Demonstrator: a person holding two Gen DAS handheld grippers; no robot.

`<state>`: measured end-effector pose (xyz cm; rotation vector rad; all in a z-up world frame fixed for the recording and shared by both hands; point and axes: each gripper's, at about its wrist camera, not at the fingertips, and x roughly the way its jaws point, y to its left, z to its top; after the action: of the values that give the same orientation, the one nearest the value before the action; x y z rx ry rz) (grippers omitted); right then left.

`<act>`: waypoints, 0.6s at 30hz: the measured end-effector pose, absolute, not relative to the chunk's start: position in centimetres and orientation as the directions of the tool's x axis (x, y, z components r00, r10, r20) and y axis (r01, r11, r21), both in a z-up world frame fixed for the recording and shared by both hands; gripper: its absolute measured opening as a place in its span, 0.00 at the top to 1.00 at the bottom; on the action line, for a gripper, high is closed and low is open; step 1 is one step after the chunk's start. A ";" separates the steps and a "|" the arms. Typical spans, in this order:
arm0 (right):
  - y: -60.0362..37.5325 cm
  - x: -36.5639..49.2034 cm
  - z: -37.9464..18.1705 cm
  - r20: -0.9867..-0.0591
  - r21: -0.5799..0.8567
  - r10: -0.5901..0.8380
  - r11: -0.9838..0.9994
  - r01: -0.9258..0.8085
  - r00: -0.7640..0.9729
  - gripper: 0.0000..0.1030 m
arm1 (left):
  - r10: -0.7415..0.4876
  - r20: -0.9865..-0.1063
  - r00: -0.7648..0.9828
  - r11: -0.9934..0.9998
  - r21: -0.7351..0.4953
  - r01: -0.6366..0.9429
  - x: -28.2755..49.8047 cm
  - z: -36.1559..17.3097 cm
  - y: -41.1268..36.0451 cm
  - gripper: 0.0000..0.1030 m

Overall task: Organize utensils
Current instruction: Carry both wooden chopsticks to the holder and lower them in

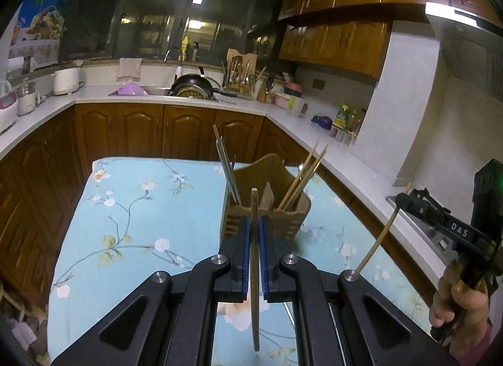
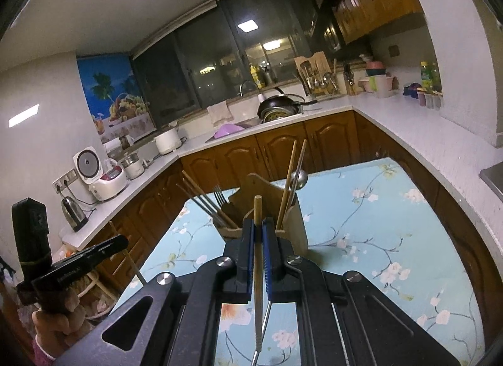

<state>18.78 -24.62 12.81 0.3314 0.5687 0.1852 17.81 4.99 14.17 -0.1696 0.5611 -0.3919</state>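
A wooden utensil holder [image 1: 267,199] stands on the table with the blue flowered cloth [image 1: 141,224]. It holds bamboo chopsticks [image 1: 301,177] on the right and metal chopsticks [image 1: 226,168] on the left. My left gripper [image 1: 255,224] is shut on a wooden chopstick [image 1: 254,271], held upright just in front of the holder. My right gripper [image 2: 257,230] is shut on a bamboo chopstick [image 2: 258,271], close before the holder [image 2: 283,208]. In the right wrist view a fork [image 2: 220,196], a spoon [image 2: 298,177] and chopsticks stand in the holder. A thin metal rod [image 2: 265,328] lies under the right gripper.
White counters [image 1: 314,133] run around the table on three sides, with brown cabinets [image 1: 157,130] below. A sink with a black pan [image 1: 195,86], a dish rack, bowls and bottles stand at the back. Appliances [image 2: 100,174] stand on the left counter. The other gripper shows at the right edge [image 1: 456,230].
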 end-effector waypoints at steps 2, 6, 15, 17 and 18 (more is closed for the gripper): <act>-24.9 19.1 13.1 -0.484 0.357 0.257 0.931 -0.079 0.836 0.95 | -0.405 -0.464 0.788 0.912 -0.262 0.314 18.1 14.7 4.9 0.97; -25.4 20.2 13.9 -0.462 0.355 0.242 0.932 -0.072 0.853 0.95 | -0.402 -0.427 0.810 0.913 -0.255 0.319 19.1 15.8 4.6 0.97; -25.8 24.0 17.4 -0.378 0.335 0.210 0.939 -0.079 0.902 0.95 | -0.375 -0.342 0.862 0.925 -0.202 0.322 23.2 18.4 2.7 0.97; -25.9 24.9 18.0 -0.362 0.330 0.199 0.941 -0.075 0.911 0.95 | -0.373 -0.328 0.868 0.926 -0.196 0.324 24.3 18.6 2.1 0.97; -26.0 25.4 18.3 -0.351 0.330 0.193 0.941 -0.072 0.917 0.95 | -0.371 -0.316 0.873 0.926 -0.193 0.324 24.9 18.7 1.8 0.97</act>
<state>25.39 -26.03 18.31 0.3179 0.3894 0.1385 24.91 1.82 18.74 -0.1363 0.3562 -0.3643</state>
